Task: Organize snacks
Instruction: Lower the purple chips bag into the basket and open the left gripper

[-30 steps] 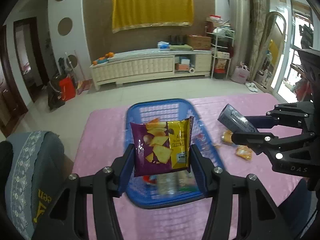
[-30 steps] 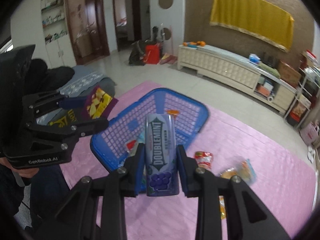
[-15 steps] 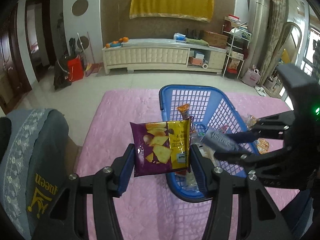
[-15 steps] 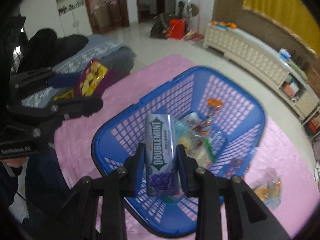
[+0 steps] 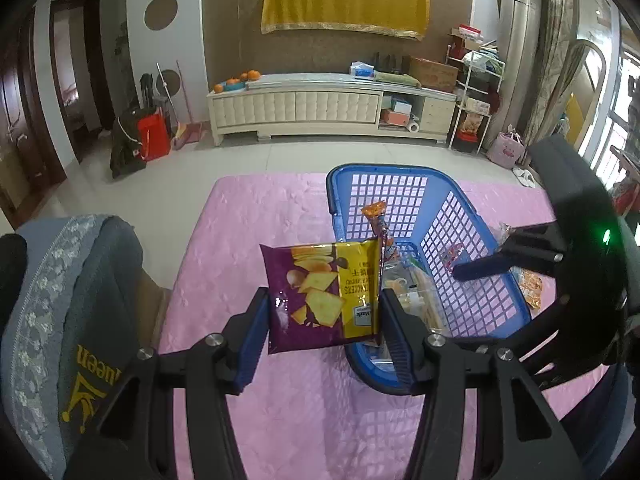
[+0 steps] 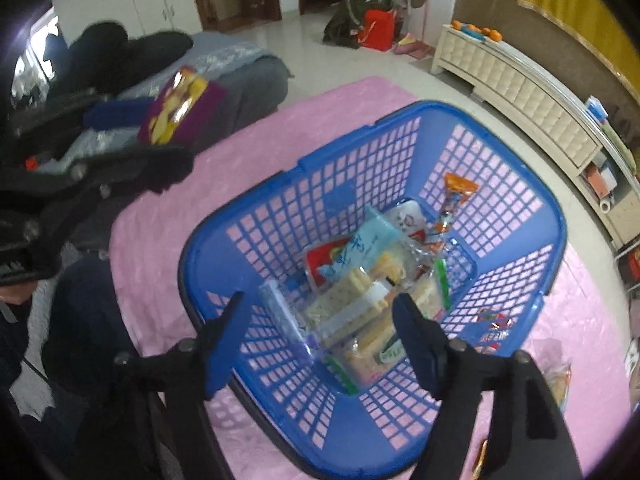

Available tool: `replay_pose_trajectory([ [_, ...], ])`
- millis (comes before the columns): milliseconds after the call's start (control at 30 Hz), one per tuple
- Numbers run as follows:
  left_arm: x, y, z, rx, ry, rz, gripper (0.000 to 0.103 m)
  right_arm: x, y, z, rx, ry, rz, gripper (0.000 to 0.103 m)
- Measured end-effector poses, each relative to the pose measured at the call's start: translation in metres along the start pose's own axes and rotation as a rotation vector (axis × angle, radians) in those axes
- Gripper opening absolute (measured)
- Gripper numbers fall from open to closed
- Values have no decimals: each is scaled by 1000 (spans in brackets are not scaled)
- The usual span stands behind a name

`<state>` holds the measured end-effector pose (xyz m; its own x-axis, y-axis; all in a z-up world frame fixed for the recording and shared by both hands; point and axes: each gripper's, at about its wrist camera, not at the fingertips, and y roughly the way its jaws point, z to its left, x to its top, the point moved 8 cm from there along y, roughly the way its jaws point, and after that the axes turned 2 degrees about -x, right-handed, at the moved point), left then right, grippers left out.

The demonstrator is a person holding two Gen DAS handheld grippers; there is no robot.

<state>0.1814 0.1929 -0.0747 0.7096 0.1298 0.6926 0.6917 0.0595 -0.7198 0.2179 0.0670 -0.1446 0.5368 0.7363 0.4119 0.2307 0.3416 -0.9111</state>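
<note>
1. Snacks sit piled in the bottom of the blue basket (image 6: 520, 216): clear wrapped cracker packs (image 6: 352, 300), a light blue packet (image 6: 360, 248) and an orange-topped wrapper (image 6: 458, 196) leaning against the far wall.
2. I see the basket resting on the table (image 5: 280, 420), which is covered by a pink cloth.
3. My left tool (image 5: 324, 320) is closed on a purple and yellow cracker bag (image 5: 324, 292), held upright between its blue pads, just left of the basket and above the cloth.
4. My right tool (image 6: 324, 344) has its jaws spread wide with nothing between them, hanging over the near end of the basket above the pile.
5. From the left wrist view, the right tool's blue fingertip (image 5: 476, 268) reaches over the basket's right wall.
6. A few more wrapped snacks (image 5: 530, 288) lie on the cloth just outside the basket's right side.
7. A small red and blue packet (image 6: 494, 328) shows through the basket's right wall; I cannot tell whether it lies inside or outside.
8. A grey chair cover (image 5: 60, 320) stands at the table's left edge.
</note>
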Motion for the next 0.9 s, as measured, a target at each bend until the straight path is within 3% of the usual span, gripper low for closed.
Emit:
replay_pose_trajectory([
  [67,2,-2,-1,0,3,-4,52,1,-13,-7,-32,27,-38,87],
  [167,6,-3,-7,-42,-19,5,52,1,-25,-20,-70,88,-45,90],
  [233,10,-2,-11,-52,-25,10,52,-4,-31,-31,-93,151,-17,90],
  [500,29,5,-34,-59,23,26,52,-10,-55,-70,-178,254,-70,94],
  [900,53,74,-57,-62,19,128,52,-10,-54,-137,-252,411,-143,95],
])
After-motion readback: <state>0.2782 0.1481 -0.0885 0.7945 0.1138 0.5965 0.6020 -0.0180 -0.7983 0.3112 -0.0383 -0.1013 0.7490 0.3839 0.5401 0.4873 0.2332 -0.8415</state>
